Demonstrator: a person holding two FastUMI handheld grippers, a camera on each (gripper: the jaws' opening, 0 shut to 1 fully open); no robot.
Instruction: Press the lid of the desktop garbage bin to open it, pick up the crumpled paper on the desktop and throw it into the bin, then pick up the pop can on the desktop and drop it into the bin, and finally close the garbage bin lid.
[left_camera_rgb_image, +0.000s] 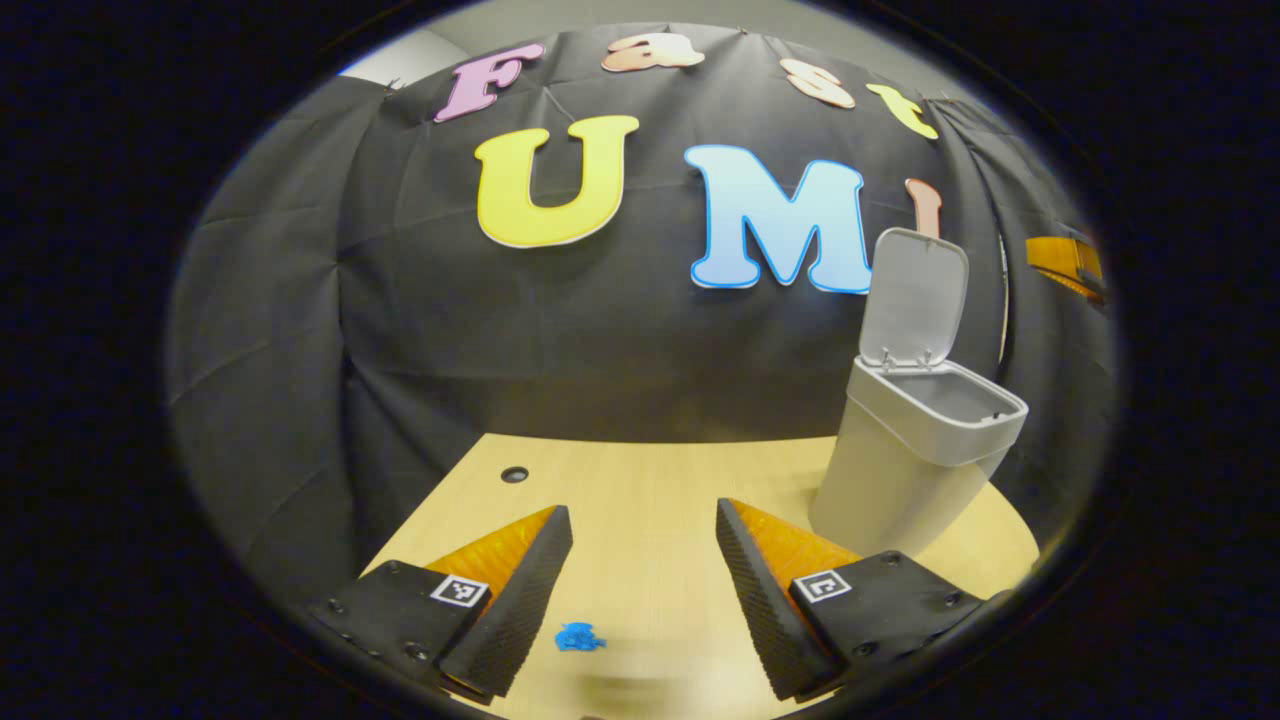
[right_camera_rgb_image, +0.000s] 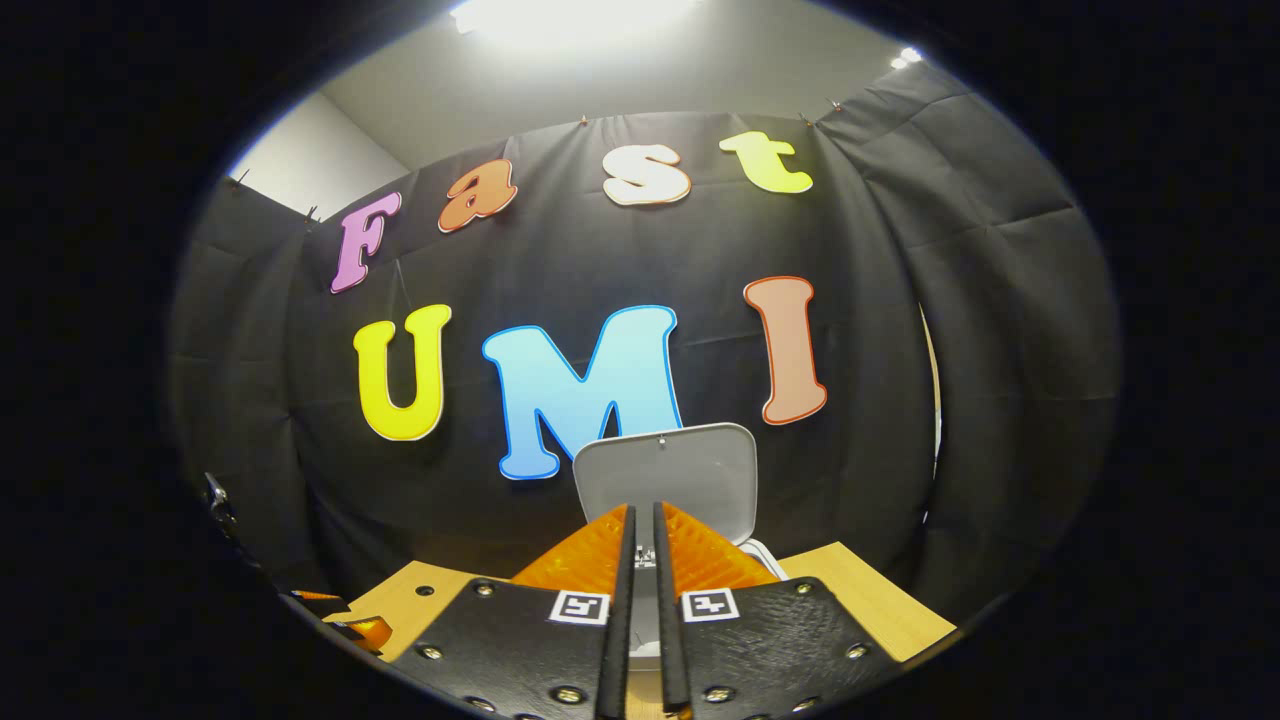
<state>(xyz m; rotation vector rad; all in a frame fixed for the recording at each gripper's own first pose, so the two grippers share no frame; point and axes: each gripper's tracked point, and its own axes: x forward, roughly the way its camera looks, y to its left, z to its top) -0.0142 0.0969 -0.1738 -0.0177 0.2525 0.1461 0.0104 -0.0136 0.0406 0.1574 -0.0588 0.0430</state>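
A: Left gripper view, far left first. Small dark round hole (left_camera_rgb_image: 514, 474) in the wooden desktop (left_camera_rgb_image: 650, 480), near the back edge.

B: Noted. Next over?

A: Left gripper (left_camera_rgb_image: 644, 580), low over the desktop, fingers spread wide apart, nothing between them but bare wood. Small blue scrap (left_camera_rgb_image: 578, 637) on the desktop, just inside the left finger, near the bottom edge. Cannot tell what the scrap is.

B: And to the right of that?

A: Garbage bin (left_camera_rgb_image: 915, 455), pale grey, upright on the desktop just beyond the right finger, apart from it. Lid (left_camera_rgb_image: 915, 300) swung up and standing open at the back, hinged on the far rim. Mouth of the bin open; inside wall visible, contents not discernible. Further right, at the edge of the booth, something orange and black (left_camera_rgb_image: 1065, 262), too blurred to name.

B: Right gripper view?

A: At the lower left edge, a bit of orange and black (right_camera_rgb_image: 345, 620), unclear. Centre: right gripper (right_camera_rgb_image: 640, 560), fingers pressed nearly together, a thin slit left between, nothing pinched. Directly behind the fingertips, the raised lid (right_camera_rgb_image: 690, 475), underside facing the camera. White bin rim (right_camera_rgb_image: 765, 555) peeking out just right of the fingers. Desktop (right_camera_rgb_image: 860, 595) on either side.
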